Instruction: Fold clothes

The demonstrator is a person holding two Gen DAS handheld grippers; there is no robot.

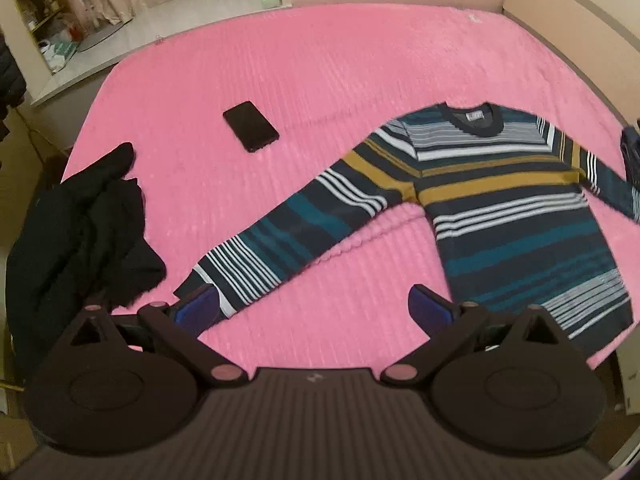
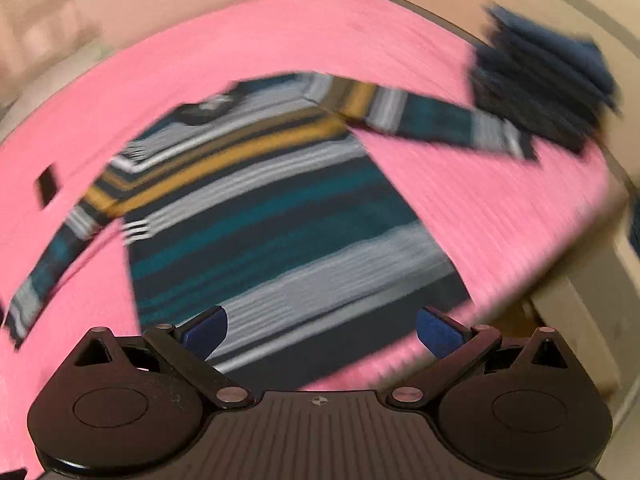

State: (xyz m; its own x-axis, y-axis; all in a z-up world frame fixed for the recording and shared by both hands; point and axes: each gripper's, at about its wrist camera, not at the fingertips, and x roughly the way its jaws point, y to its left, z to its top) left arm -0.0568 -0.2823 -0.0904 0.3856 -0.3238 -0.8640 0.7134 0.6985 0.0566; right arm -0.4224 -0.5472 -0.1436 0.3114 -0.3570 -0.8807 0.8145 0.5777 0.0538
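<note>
Sweater (image 1: 508, 200) navy, teal, mustard, white stripes; blanket (image 1: 304, 72) pink; phone (image 1: 251, 126) black.

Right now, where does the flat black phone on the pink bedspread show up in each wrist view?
Left wrist view: flat black phone lies upper left of centre, left of the striped knit sweater.
Right wrist view: a small blurred dark shape at the far left edge, likely the phone.
Shared landmark: the sweater's mustard-yellow chest stripe.

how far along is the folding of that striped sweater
Done: the striped sweater lies spread flat on the pink bed cover, sleeves out. In hand: nothing; left gripper and right gripper are open and empty. Left: every fold, plus the crumpled black garment.
</note>
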